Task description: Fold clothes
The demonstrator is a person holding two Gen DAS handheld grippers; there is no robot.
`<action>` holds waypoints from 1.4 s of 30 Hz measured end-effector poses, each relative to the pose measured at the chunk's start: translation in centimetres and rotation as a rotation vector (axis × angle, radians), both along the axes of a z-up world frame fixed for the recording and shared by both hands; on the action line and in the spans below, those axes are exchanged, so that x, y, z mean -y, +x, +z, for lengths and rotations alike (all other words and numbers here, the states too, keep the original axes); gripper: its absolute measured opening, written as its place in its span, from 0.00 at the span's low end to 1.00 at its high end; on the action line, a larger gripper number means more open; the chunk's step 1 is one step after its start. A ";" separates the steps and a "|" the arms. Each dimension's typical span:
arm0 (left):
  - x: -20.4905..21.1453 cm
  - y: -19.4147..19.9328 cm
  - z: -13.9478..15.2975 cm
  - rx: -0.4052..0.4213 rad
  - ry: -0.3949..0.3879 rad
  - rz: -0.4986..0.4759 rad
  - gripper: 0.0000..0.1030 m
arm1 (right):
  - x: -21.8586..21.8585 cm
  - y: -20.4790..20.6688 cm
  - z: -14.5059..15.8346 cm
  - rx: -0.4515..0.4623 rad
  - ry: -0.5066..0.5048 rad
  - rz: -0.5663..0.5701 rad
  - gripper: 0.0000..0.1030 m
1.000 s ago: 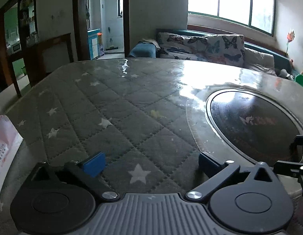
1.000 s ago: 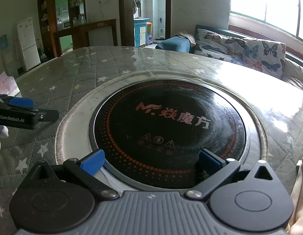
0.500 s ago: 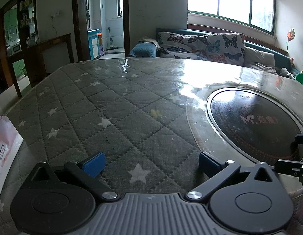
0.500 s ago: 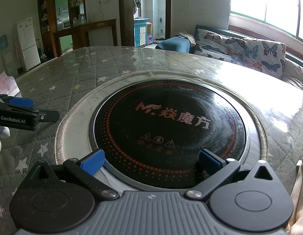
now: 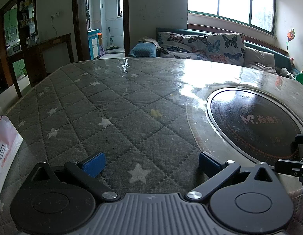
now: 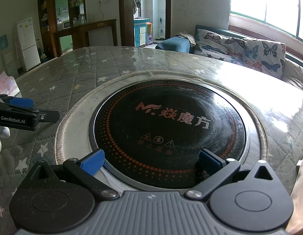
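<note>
Covering most of both views, the quilted worktop (image 5: 104,105) carries a round cooker plate (image 6: 169,131) and no clothes; a pale fabric edge (image 6: 300,186) at right may be a garment, I cannot tell. Left gripper (image 5: 150,161) and right gripper (image 6: 151,161) hover wide open, empty; best fetch clothing first, spreading it flat.

pink bag (image 5: 3,152) cut off, left edge

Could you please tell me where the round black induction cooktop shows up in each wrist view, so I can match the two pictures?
Left wrist: induction cooktop at the right edge, partly cut off.
Right wrist: induction cooktop fills the centre, between the open fingers.
Shared landmark: butterfly-print cushions behind the table.
</note>
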State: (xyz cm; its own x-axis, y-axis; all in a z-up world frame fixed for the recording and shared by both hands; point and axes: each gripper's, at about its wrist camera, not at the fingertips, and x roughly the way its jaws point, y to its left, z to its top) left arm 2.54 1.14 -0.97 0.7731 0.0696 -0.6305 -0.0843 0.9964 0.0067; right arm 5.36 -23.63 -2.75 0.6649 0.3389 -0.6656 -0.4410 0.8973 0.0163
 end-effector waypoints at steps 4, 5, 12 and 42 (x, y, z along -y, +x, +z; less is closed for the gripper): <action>0.0 0.0 0.0 0.000 0.000 0.000 1.00 | 0.0 0.0 0.0 0.000 0.000 0.000 1.00; 0.0 0.0 0.0 0.000 0.000 0.000 1.00 | 0.0 0.0 0.0 0.000 0.000 0.000 1.00; -0.1 0.0 -0.1 0.000 -0.001 -0.001 1.00 | 0.0 0.0 0.0 0.000 0.000 0.000 1.00; -0.4 -0.1 0.1 -0.001 0.001 -0.003 1.00 | 0.0 0.1 0.0 0.000 0.000 0.001 1.00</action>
State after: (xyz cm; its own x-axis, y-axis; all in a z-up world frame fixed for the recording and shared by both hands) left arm 2.43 1.59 -0.85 0.7728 0.0678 -0.6310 -0.0808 0.9967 0.0082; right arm 5.41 -23.64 -2.74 0.6647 0.3394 -0.6656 -0.4417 0.8970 0.0164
